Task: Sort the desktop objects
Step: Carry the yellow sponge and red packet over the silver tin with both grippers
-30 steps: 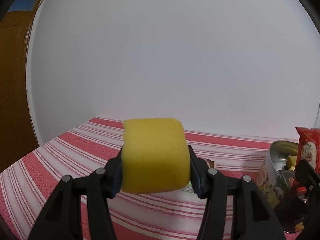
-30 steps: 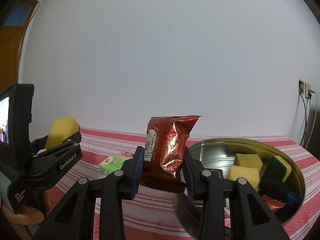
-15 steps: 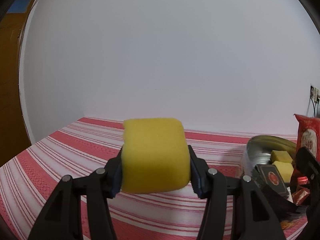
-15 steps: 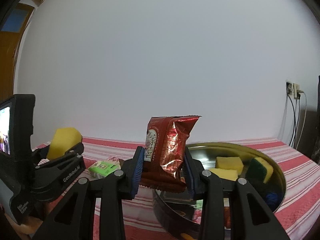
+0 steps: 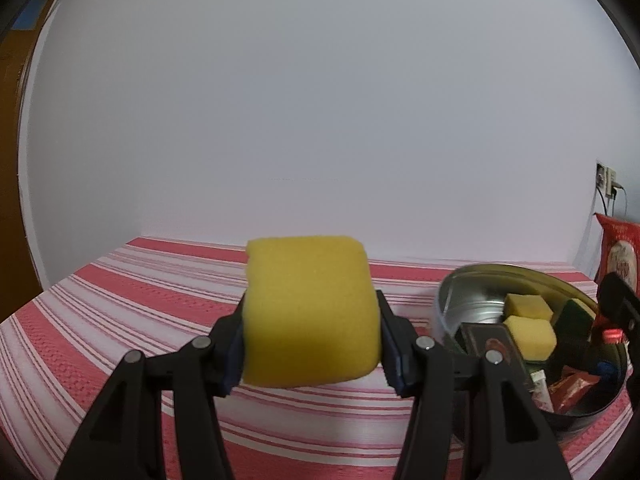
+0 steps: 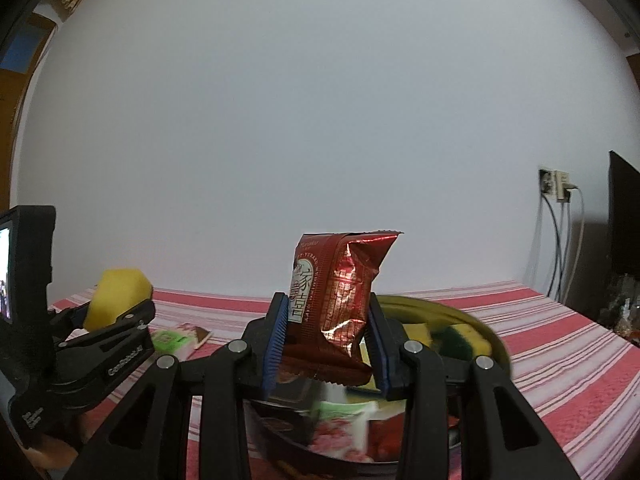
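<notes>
A plain white wall (image 5: 320, 100) fills most of both views and rises straight behind the desk (image 5: 120, 320), which is covered in a cloth of red and white stripes. Left of the wall, at the picture's edge, stands a brown wooden door or panel (image 5: 12, 120) with a blue patch near its top. At the wall's right end, above the desk's far corner, a white socket (image 6: 554, 185) holds plugs with cables hanging down, and a dark flat panel (image 6: 624, 216) stands just right of it; the light is even and soft.
</notes>
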Available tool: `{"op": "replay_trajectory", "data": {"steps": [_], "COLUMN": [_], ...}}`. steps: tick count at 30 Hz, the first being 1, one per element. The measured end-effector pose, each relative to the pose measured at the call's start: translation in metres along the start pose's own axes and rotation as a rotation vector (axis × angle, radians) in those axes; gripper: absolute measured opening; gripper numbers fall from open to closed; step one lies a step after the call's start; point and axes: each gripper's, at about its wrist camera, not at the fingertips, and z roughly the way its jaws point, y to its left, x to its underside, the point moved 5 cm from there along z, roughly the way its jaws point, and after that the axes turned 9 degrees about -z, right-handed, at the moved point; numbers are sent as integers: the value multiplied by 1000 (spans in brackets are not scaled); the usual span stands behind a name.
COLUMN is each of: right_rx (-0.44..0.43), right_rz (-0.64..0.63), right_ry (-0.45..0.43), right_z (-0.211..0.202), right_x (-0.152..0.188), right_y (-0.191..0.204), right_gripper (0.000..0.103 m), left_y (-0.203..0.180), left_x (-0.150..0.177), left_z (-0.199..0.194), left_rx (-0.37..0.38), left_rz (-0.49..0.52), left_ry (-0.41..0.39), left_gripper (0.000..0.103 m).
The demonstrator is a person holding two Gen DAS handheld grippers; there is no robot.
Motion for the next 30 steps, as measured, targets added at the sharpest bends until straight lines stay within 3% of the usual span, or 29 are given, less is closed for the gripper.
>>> {"op": "replay_trajectory", "data": {"steps": [7, 11, 20, 30], "right_rx": [61, 91, 150, 201], "right_rz": [12, 12, 28, 27], "right_ry": [8, 5, 6, 9], "right_z": [5, -15, 7, 6], "right_x": [3, -8, 7, 12], "right_y": [-30, -29, -73, -87], "right_gripper": [40, 40, 40, 40], "left_y": [-17, -25, -48, -69], "left_x": [3, 5, 9, 13], "left_z": [0, 0, 1, 3], "left_rx": [25, 37, 76, 108], "left_rz": [17, 26, 49, 64], "left_ry": [5, 7, 13, 24], "left_gripper": [55, 55, 55, 55]}}
